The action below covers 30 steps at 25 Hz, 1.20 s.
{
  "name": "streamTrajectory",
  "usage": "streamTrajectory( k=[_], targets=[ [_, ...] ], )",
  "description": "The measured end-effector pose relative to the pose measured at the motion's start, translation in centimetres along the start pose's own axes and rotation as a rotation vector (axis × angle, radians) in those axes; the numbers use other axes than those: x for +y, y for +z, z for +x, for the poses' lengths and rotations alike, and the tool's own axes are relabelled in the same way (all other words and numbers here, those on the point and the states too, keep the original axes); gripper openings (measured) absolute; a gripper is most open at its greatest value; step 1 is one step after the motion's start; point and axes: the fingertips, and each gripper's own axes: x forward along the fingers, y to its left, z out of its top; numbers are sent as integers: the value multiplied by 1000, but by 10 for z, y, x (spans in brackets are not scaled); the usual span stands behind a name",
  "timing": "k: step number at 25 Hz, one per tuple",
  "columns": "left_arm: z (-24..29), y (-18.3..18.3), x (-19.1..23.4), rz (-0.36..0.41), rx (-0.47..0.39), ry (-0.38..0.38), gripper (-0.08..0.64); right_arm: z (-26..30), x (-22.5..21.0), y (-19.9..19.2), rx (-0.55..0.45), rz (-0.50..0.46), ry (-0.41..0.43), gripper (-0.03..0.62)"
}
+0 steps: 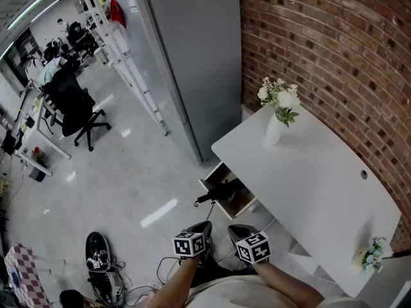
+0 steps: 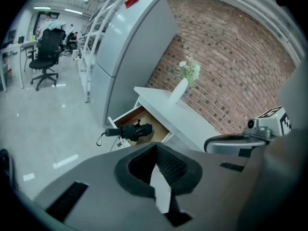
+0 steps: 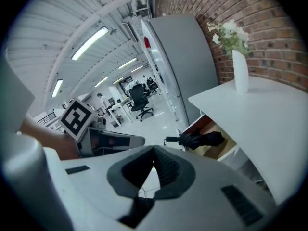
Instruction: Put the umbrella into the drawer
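Your left gripper was shut tight. Its two jaws were pressed together, and nothing was between them. Your right gripper was shut too, and it held nothing. The two grippers were side by side, close to each other, and both pointed down and forward.

The black umbrella was straight ahead of both grippers, a little way past their tips. It was folded up and lay in the open drawer. Its handle stuck out over the drawer's edge, on your left gripper's side. A thin strap hung down from the handle.

The drawer was pulled out from under a white table, which ran ahead and off to your right gripper's side. A white vase of flowers stood on the table's far end.

Each gripper had a cube with black and white square marks on it. Far ahead stood a tall grey cabinet with a red tag on it, too small to read.
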Motion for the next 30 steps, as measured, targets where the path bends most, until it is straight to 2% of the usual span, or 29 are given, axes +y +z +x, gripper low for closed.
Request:
streamTrajectory(
  k=[7, 16, 24, 30],
  targets=[
    [-5, -6, -9, 72, 3, 4, 6, 3, 3, -3, 3, 12, -5, 17],
    [-11, -13, -12, 74, -6, 8, 6, -4, -1, -3, -1, 13, -15, 15],
    [-16, -17, -12, 40, -38, 28, 6, -10, -2, -20, 37, 4, -11, 15],
    [-13, -24, -20, 49, -30, 27, 6, -22, -3, -26, 37, -17, -21, 15]
  ],
)
